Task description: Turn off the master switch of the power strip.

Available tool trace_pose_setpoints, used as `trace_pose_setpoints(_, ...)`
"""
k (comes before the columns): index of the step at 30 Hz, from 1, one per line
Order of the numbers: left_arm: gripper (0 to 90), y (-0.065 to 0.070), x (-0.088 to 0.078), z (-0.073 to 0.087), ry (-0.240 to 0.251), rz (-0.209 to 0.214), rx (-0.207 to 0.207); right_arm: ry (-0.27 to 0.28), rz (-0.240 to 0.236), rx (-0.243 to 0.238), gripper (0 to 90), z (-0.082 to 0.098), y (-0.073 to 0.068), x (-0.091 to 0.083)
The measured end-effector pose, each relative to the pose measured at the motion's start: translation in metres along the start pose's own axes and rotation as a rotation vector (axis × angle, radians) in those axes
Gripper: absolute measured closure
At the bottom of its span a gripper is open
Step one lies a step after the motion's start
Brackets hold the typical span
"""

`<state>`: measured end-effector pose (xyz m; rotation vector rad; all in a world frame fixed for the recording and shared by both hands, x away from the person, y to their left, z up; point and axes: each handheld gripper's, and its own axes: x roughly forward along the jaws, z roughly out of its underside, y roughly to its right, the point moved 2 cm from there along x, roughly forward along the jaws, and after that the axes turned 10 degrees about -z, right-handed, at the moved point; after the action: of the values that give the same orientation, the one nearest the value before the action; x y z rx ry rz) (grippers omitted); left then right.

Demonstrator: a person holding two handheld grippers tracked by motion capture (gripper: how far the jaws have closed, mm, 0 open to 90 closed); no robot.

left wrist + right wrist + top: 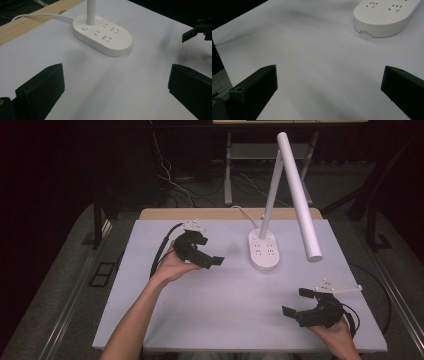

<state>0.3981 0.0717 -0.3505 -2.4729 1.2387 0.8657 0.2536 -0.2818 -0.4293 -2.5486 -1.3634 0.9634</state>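
Above the table [200, 310], each hand-held gripper, left [212, 261] and right [295, 302], gapes wide, holding nothing; the lamp base [263, 250] looks untouched, so work seems unstarted.

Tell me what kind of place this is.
Probably a lab or test bench, not a home: a bare white table holding one desk lamp with sockets in its base, dark surroundings, and loose cables on the floor behind.

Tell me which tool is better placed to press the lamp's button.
Left. The left tool hovers open close beside the lamp base, and its view faces the lit button. The right tool, also open, sits farther off near the table's front edge.
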Motion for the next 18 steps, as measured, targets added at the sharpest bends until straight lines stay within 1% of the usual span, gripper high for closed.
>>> trace_pose_setpoints(3,0.0,-0.001,0.002,-0.005,-0.001,-0.002,0.006,0.002,-0.002,0.001,0.0,0.000,0.000,0.000)
trace_pose_setpoints(4,0.0,-0.002,0.005,-0.010,-0.002,-0.001,0.013,0.002,-0.003,0.003,0.0,0.000,0.000,-0.001)
trace_pose_setpoints(6,0.0,-0.004,0.006,-0.015,-0.016,0.002,0.021,0.001,-0.006,0.009,0.0,0.000,0.000,-0.001)
trace_pose_setpoints(10,0.0,-0.007,0.011,-0.023,-0.031,-0.001,0.033,0.000,-0.006,0.005,0.0,0.000,0.001,-0.001)
trace_pose_setpoints(14,0.0,-0.010,0.016,-0.029,-0.034,0.007,0.025,0.002,-0.009,0.006,0.0,0.000,0.001,-0.001)
trace_pose_setpoints(16,0.0,-0.011,0.017,-0.030,-0.033,0.007,0.023,0.002,-0.010,0.006,0.0,0.000,0.001,-0.001)
trace_pose_setpoints(18,0.0,-0.015,0.020,-0.035,-0.028,0.004,0.017,0.002,-0.012,0.007,0.0,0.000,0.001,-0.001)
